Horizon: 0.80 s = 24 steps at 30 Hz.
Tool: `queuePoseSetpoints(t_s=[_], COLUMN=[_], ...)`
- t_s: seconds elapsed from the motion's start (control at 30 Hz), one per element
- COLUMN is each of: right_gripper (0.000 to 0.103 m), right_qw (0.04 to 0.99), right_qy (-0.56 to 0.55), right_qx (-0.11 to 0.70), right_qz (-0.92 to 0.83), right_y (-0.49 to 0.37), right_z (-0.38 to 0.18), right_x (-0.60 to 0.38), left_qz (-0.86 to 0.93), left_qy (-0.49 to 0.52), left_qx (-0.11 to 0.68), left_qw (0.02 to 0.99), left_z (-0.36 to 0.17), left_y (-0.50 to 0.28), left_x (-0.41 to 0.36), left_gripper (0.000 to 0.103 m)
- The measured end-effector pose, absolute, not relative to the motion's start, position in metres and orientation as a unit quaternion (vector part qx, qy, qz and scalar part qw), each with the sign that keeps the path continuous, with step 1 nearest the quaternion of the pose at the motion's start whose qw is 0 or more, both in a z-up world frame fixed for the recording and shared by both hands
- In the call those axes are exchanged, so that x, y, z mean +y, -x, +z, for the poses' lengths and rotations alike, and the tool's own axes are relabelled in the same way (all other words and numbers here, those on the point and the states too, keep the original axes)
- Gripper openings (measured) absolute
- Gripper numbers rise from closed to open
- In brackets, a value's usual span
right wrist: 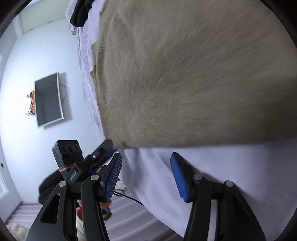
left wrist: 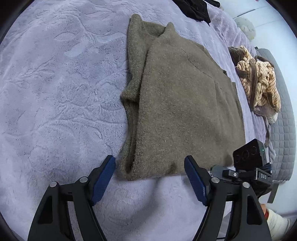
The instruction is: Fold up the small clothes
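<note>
An olive-brown knit sweater [left wrist: 182,103] lies folded on a lilac plush blanket [left wrist: 55,92], one sleeve tucked along its left side. My left gripper [left wrist: 149,159] stands open over the sweater's near hem. The hem's left corner lies between the blue pads [left wrist: 104,178], and neither pad presses on it. In the right wrist view the sweater [right wrist: 185,74] is blurred and fills the upper frame. My right gripper [right wrist: 146,157] is open just short of its near edge, over bare blanket [right wrist: 157,176], with nothing between its fingers.
A striped tan and brown garment [left wrist: 259,81] is heaped at the right, beside a grey quilted mattress edge [left wrist: 284,120]. Black clothing [left wrist: 194,9] lies at the far end. The other gripper's camera block [left wrist: 246,157] sits close on the right. A wall screen [right wrist: 48,100] hangs beyond the bed edge.
</note>
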State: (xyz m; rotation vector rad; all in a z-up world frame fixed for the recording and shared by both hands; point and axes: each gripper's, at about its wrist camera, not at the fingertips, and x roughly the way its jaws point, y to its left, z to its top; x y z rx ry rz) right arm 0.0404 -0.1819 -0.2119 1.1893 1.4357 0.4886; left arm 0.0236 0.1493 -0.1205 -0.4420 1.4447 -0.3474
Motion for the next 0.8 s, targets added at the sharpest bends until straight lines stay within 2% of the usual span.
queuePoseSetpoints(t_s=[0.03,0.1,0.2,0.3,0.37,0.4,0.53,0.73,0.77,0.8], right_gripper=[0.059,0.058,0.058,0.058,0.018,0.008,0.008,0.008,0.008,0.01], right_qw=[0.565,0.556,0.552,0.553,0.563,0.567,0.599,0.597,0.599,0.601], right_qy=[-0.519,-0.537,-0.533,-0.524,-0.519,-0.516,-0.476,-0.451,-0.447,-0.439], right_qx=[0.606,0.598,0.603,0.608,0.605,0.605,0.604,0.636,0.636,0.639], right_qz=[0.209,0.211,0.218,0.223,0.217,0.215,0.223,0.19,0.192,0.196], right_y=[-0.046,-0.055,-0.061,-0.066,-0.071,-0.074,-0.068,-0.064,-0.065,-0.066], right_z=[-0.216,-0.221,-0.221,-0.223,-0.221,-0.218,-0.199,-0.227,-0.225,-0.222], right_x=[-0.173,-0.162,-0.148,-0.129,-0.121,-0.118,-0.114,-0.105,-0.104,-0.103], left_qz=[-0.153,-0.15,-0.162,-0.167,-0.166,-0.167,-0.172,-0.146,-0.143,-0.139], left_qy=[0.209,0.227,0.257,0.26,0.263,0.26,0.247,0.218,0.212,0.204], left_qx=[0.651,0.643,0.629,0.622,0.618,0.615,0.61,0.627,0.627,0.628], left_qw=[0.714,0.716,0.715,0.72,0.722,0.726,0.733,0.734,0.736,0.738], left_z=[-0.122,-0.125,-0.126,-0.125,-0.122,-0.119,-0.117,-0.129,-0.127,-0.125], left_y=[-0.024,-0.023,-0.018,-0.014,-0.012,-0.01,-0.004,0.005,0.007,0.008], left_x=[0.154,0.167,0.182,0.186,0.187,0.187,0.188,0.189,0.188,0.186], left_gripper=[0.062,0.029,0.021,0.021,0.021,0.021,0.021,0.021,0.023,0.031])
